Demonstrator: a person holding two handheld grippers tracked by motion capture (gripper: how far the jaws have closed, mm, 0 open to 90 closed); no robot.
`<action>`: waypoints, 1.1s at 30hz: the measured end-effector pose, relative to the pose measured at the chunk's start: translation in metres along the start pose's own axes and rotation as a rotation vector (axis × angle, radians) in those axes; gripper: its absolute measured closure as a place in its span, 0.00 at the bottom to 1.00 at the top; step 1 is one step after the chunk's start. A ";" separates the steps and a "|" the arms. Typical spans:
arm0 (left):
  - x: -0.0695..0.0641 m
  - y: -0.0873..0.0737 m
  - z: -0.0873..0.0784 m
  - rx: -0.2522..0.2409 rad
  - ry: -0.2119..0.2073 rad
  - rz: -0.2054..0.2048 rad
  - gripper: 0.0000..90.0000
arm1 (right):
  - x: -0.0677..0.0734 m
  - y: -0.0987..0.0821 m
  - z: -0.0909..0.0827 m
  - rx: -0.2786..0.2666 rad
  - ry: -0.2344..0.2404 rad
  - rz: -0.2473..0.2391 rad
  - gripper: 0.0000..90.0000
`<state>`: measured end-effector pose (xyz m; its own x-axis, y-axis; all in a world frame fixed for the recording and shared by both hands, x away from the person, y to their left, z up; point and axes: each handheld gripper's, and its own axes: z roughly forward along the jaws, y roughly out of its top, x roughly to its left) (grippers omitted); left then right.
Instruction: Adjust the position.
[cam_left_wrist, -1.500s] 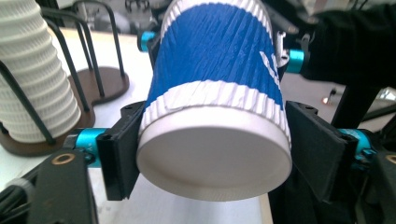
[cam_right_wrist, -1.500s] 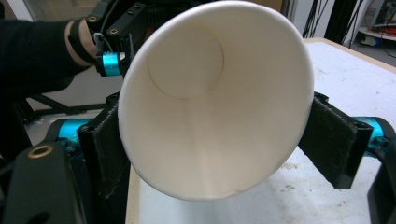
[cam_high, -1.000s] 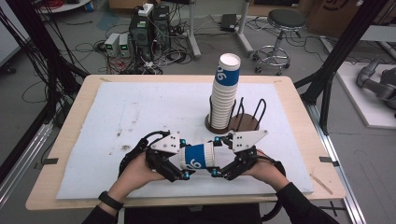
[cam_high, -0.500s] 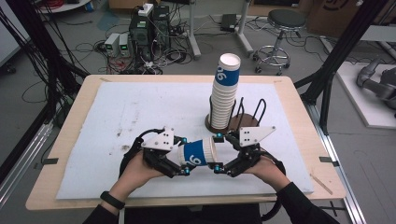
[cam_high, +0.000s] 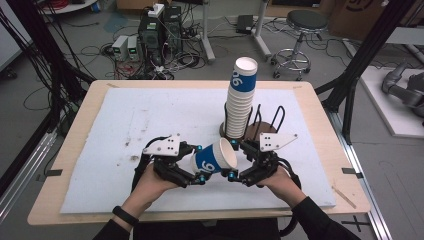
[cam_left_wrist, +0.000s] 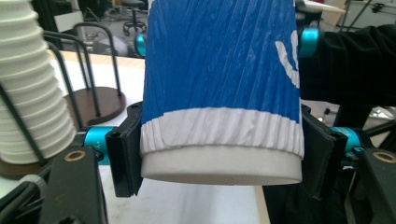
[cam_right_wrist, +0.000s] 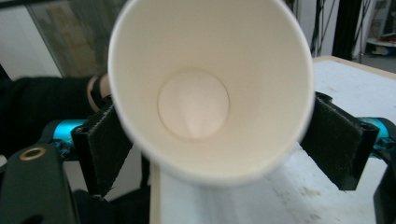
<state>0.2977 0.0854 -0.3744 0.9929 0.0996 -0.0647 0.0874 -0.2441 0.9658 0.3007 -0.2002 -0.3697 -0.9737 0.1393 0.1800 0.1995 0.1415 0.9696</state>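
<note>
A wooden tabletop (cam_high: 320, 120) carried a white foam sheet (cam_high: 150, 125) marked with small dark stains, and beyond its far edge the grey floor held electronics boxes with tangled cables (cam_high: 150, 42) and a round stool (cam_high: 306, 22). Right of centre a tall stack of paper cups (cam_high: 240, 102) stood in a black wire holder on a round brown base (cam_high: 260, 129). Near the front edge, a single blue-and-white paper cup (cam_high: 215, 159) lay on its side in the air between the two tools, its mouth facing right. The left tool (cam_left_wrist: 219, 163) had its jaws closed against the cup's base end, pads touching both sides. The right tool (cam_right_wrist: 219, 140) stood with its jaws spread wide on either side of the cup's open rim, the pads just beside it; whether they touched could not be told.
</note>
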 end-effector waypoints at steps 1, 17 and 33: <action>0.000 0.000 0.001 0.007 -0.002 -0.004 0.33 | 0.000 0.000 0.000 0.003 0.006 -0.009 0.20; -0.013 0.010 0.017 0.352 0.083 0.112 0.23 | 0.005 0.005 0.003 0.236 -0.036 -0.159 0.24; -0.005 -0.004 0.011 0.123 0.055 0.067 0.33 | 0.001 0.006 -0.003 0.101 -0.007 -0.075 0.19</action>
<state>0.2932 0.0749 -0.3809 0.9912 0.1313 0.0157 0.0341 -0.3681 0.9292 0.3007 -0.2021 -0.3636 -0.9856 0.1317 0.1058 0.1362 0.2499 0.9586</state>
